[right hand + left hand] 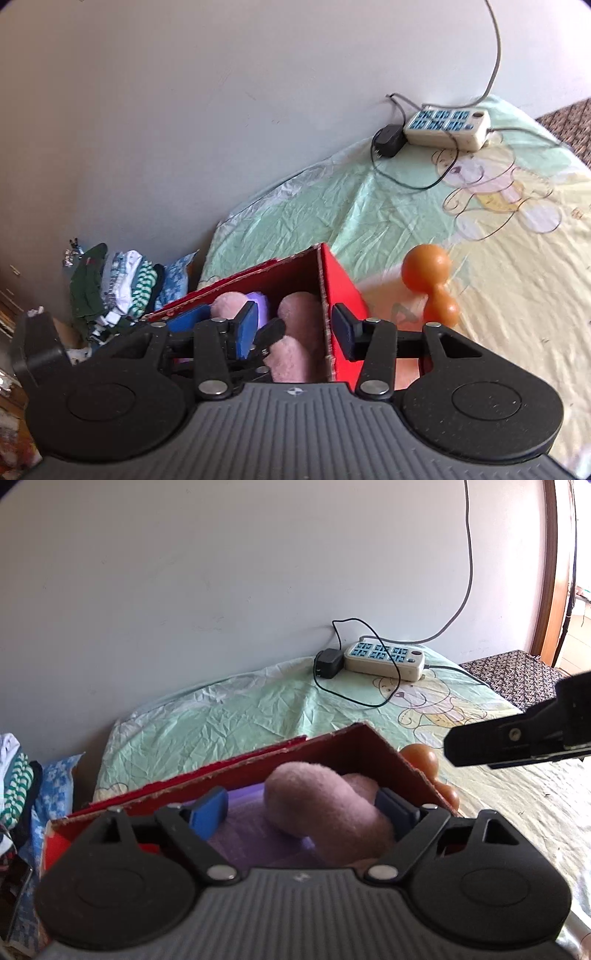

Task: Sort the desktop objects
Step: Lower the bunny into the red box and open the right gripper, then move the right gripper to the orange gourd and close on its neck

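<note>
A red cardboard box (365, 746) (340, 288) stands open on the green bear-print cloth (229, 716). Inside lie a pink plush toy (325, 805) (299, 317) and something purple (240, 834) (260, 302). My left gripper (301, 812) hangs open over the box; the plush lies between its blue pads (208, 812) and touches only the right one. My right gripper (295, 328) is open, its jaws astride the box's right wall. One of its black fingers (491, 738) shows at the right of the left wrist view. An orange dumbbell-shaped toy (430, 284) (421, 757) stands just right of the box.
A white power strip (384, 659) (447, 125) and a black adapter (327, 662) with a looping cord lie at the far edge by the wall. Folded clothes (118, 291) are piled left of the table. A dark patterned surface (517, 675) lies at the far right.
</note>
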